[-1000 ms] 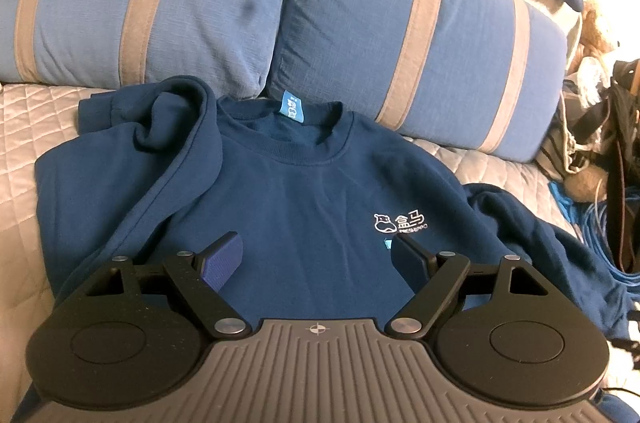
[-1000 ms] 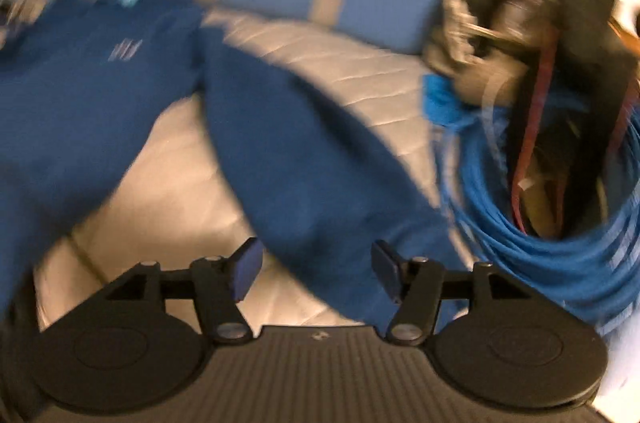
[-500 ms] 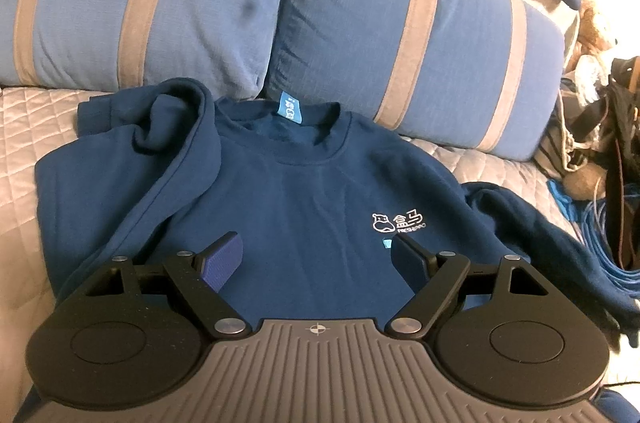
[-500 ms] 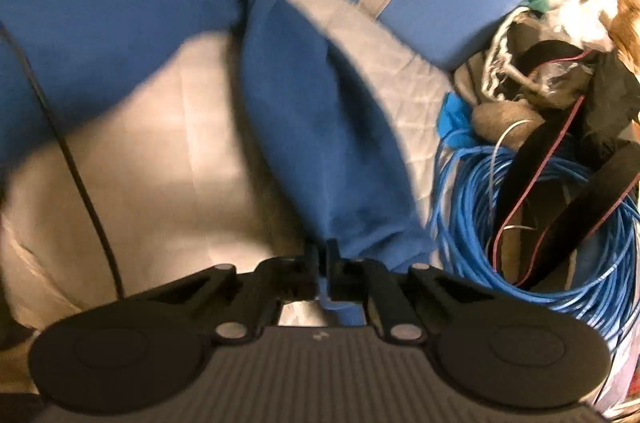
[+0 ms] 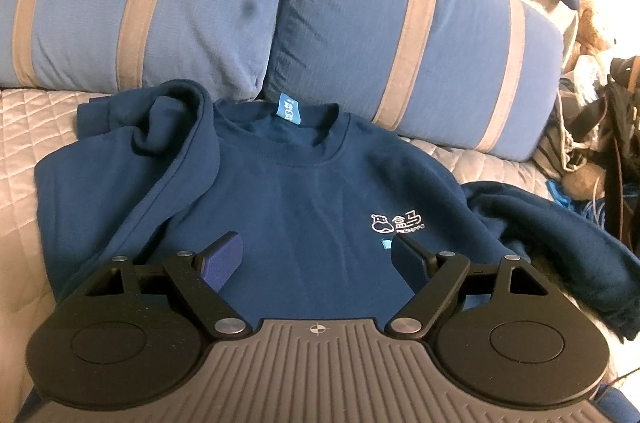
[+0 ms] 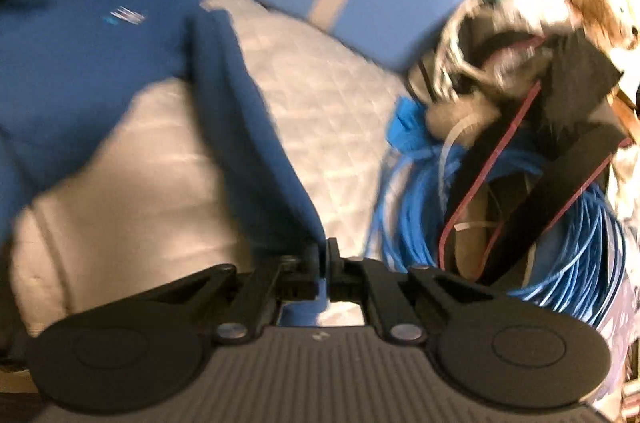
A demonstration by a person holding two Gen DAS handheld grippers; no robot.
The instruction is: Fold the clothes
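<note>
A navy sweatshirt (image 5: pixel 304 191) with a white chest logo lies face up on the quilted bed, collar toward the pillows. One sleeve (image 5: pixel 160 151) is folded over its body on the left. My left gripper (image 5: pixel 316 259) is open and empty, hovering over the sweatshirt's lower front. In the right wrist view the other sleeve (image 6: pixel 248 127) stretches from the sweatshirt's body (image 6: pixel 92 35) toward me. My right gripper (image 6: pixel 323 255) is shut on that sleeve's cuff end, lifted above the bed. The right view is blurred.
Two blue pillows with tan stripes (image 5: pixel 400 35) stand behind the sweatshirt. A pile at the bed's right holds a coil of blue cable (image 6: pixel 560 223), black straps (image 6: pixel 540 163) and a plush bear (image 6: pixel 604 7). Grey quilted bedding (image 6: pixel 328 95) surrounds the sweatshirt.
My right gripper closed on the sleeve's cuff and has lifted and pulled it; the sleeve now hangs taut. The left gripper has stayed still and open.
</note>
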